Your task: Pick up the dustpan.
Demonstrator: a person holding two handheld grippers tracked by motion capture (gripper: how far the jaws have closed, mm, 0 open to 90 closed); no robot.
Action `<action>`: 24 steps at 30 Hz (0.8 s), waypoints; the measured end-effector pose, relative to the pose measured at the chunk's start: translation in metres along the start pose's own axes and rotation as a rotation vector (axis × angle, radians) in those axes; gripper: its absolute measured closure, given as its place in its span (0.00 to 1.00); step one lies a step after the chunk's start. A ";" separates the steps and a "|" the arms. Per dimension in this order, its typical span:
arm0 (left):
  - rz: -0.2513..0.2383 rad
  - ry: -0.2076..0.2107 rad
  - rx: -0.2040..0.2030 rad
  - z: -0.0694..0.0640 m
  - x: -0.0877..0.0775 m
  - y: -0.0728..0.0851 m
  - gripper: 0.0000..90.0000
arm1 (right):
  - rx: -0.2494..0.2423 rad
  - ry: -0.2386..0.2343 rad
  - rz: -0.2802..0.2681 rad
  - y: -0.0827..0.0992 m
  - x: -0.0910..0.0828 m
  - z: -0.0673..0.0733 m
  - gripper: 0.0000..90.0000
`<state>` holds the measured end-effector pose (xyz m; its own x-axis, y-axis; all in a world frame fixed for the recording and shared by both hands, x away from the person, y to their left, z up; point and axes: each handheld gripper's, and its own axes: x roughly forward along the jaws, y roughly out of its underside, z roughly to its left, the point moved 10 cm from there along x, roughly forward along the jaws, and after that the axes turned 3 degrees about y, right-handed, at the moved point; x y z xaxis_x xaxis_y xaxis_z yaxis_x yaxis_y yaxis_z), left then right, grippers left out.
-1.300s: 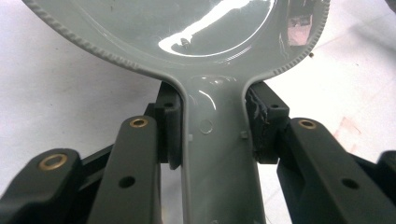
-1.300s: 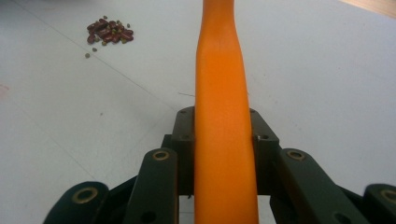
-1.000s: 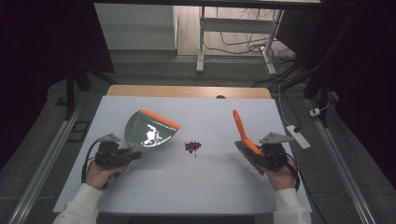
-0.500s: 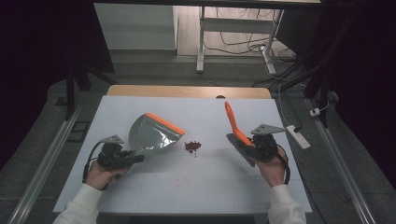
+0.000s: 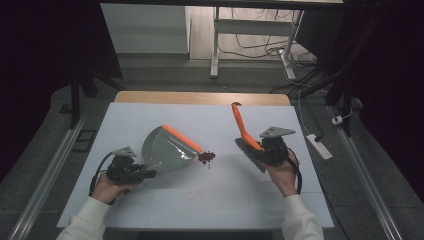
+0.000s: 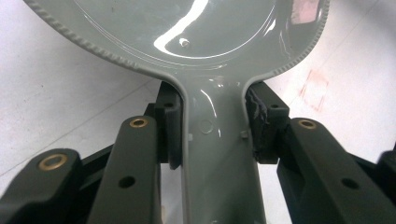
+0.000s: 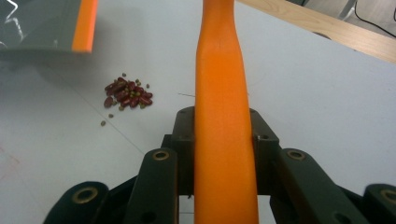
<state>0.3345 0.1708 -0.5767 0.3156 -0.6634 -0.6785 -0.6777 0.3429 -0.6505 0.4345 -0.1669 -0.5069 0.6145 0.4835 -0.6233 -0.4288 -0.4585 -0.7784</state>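
Presently: left tongs (image 5: 145, 173) clamp the grey dustpan (image 5: 167, 149) by its handle, orange lip touching the bean pile (image 5: 205, 157) on the bench (image 5: 220, 200). Right tongs (image 5: 252, 152) grip the orange brush (image 5: 243, 127), its handle pointing away; beans lie between both, nearer the pan.

A white-topped bench (image 5: 150, 120) with a wooden far edge stands on grey floor (image 5: 60, 115). Beyond it, a white desk frame (image 5: 216, 45), tangled cables (image 5: 260, 40) and dark surroundings; a power strip (image 5: 318, 146) lies right.
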 end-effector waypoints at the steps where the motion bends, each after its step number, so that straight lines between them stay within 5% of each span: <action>1: 0.005 0.003 0.005 -0.001 0.000 0.000 0.69 | -0.001 -0.005 -0.003 -0.004 0.004 0.002 0.78; 24: 0.110 0.082 0.116 -0.026 -0.003 0.013 0.69 | -0.059 -0.044 0.004 -0.027 0.042 0.021 0.78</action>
<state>0.3077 0.1601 -0.5746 0.1851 -0.6682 -0.7206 -0.6223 0.4878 -0.6122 0.4582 -0.1189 -0.5133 0.5827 0.5132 -0.6301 -0.3904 -0.5033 -0.7709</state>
